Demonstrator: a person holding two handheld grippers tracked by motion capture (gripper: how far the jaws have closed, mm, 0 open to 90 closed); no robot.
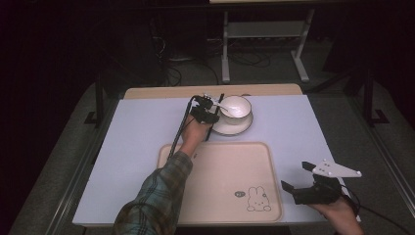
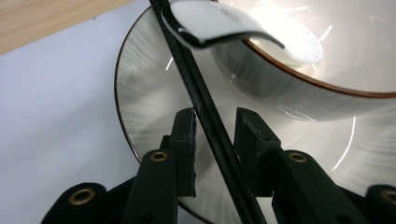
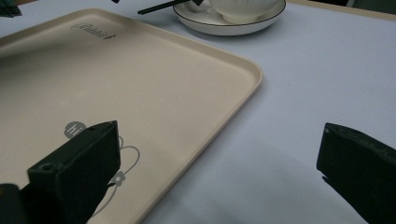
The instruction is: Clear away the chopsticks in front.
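Nearest the lens in the left gripper view, the left gripper [image 2: 215, 140] has its two black fingers [image 2: 184, 149] standing either side of a pair of black chopsticks [image 2: 212, 126], with gaps visible on both sides, so they are not yet clenched on them. The chopsticks run up between the fingers and across the rim of the white plate [image 2: 144, 107], passing under the handle of a white spoon [image 2: 210, 23] that rests in the bowl [image 2: 299, 88] just beyond the fingertips. Judging by looks, the sticks are thin, stiff, light and smooth, likely to roll or slip apart, so a hold across both together near the middle of their length seems safest; the bowl and plate beside them look breakable and should not be knocked. The high view adds what the close one cannot: the chopsticks [image 1: 215, 113] lean on the plate's left edge, ahead of the beige tray [image 1: 222, 183] on the tabletop [image 1: 132, 147]. The right gripper [image 1: 297, 177] hovers at the tray's right, and the right gripper view shows its fingers [image 3: 79, 163] spread wide with nothing between them.
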